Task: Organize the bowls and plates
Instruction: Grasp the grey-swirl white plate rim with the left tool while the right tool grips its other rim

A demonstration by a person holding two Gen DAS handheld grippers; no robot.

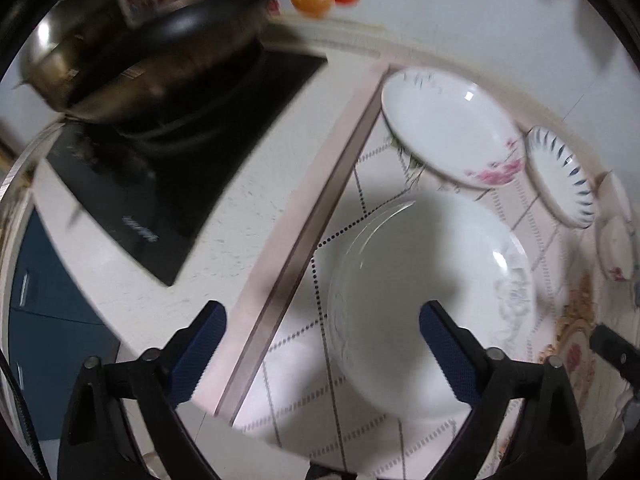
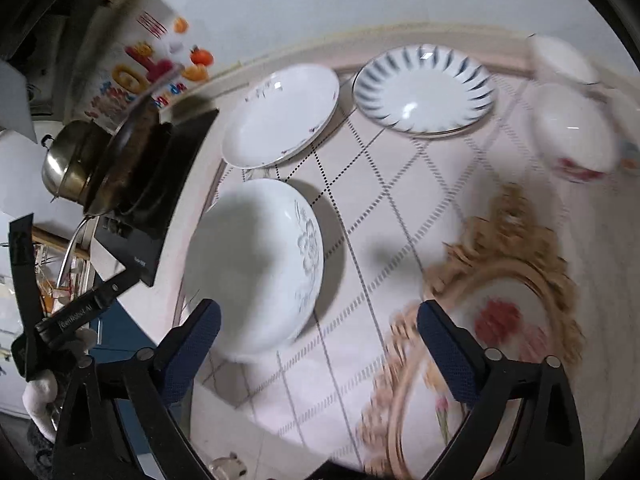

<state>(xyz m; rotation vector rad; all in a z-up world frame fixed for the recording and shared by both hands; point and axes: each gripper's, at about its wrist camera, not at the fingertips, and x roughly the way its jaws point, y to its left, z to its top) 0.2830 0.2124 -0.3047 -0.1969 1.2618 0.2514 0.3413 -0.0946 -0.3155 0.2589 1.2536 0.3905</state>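
A large white plate with a faint grey flower [image 1: 420, 280] [image 2: 256, 264] lies on the patterned cloth near its left edge. My left gripper [image 1: 324, 308] hangs open above that plate's left rim, with the pads clear of it. My right gripper [image 2: 319, 306] is open over the bare cloth just right of the same plate. Behind it lie a white plate with pink flowers [image 1: 448, 128] [image 2: 280, 116] and a blue-striped plate [image 1: 560, 176] [image 2: 424, 88]. A white bowl with a red flower [image 1: 616, 248] [image 2: 572, 128] and a second white bowl [image 2: 560, 56] stand at the far right.
A dark wok [image 1: 168, 52] sits on a black induction hob [image 1: 160, 184] left of the cloth, with a steel pot [image 2: 68, 164] behind it. The cloth has a gold ornament print [image 2: 500, 280]. A blue cabinet front [image 1: 48, 300] lies below the counter edge. The wall runs close behind the plates.
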